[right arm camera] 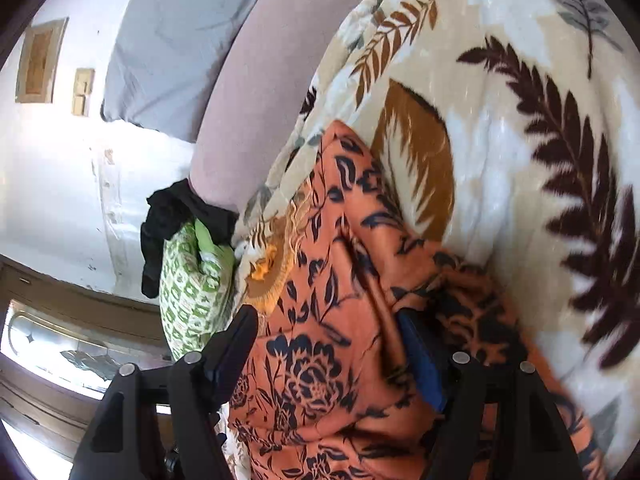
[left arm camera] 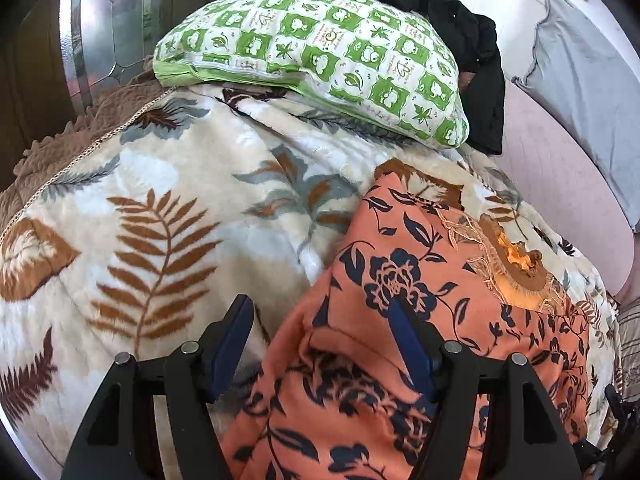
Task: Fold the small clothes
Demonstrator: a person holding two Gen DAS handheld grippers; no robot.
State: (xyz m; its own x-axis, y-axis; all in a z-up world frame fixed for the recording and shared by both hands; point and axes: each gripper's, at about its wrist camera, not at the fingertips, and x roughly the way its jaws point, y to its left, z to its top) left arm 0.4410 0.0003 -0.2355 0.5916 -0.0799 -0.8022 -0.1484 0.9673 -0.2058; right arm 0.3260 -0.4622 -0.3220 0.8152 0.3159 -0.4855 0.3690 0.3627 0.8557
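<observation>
We see the orange floral garment [left arm camera: 400, 320] lying rumpled on a leaf-print blanket [left arm camera: 168, 208] that covers the bed, with its embroidered neckline [left arm camera: 516, 264] turned up toward the far side. Our left tongs [left arm camera: 324, 344] stand wide apart over the garment's near edge: one blue-padded finger [left arm camera: 412, 344] rests against the orange cloth, the other sits over the blanket beside it. Our right tongs [right arm camera: 328, 348] are likewise spread wide, with a fold of the same garment [right arm camera: 340, 320] bunched between the fingers; neither pair is clamped on it. Beyond the garment a green-and-white checked pillow [left arm camera: 320, 56] lies on the blanket, and a black piece of clothing [left arm camera: 452, 32] is heaped against its far side. A grey pillow [left arm camera: 588, 92] leans at the wall on a pinkish sheet [left arm camera: 560, 184]. A brown quilted cover [left arm camera: 80, 136] shows at the blanket's left edge
</observation>
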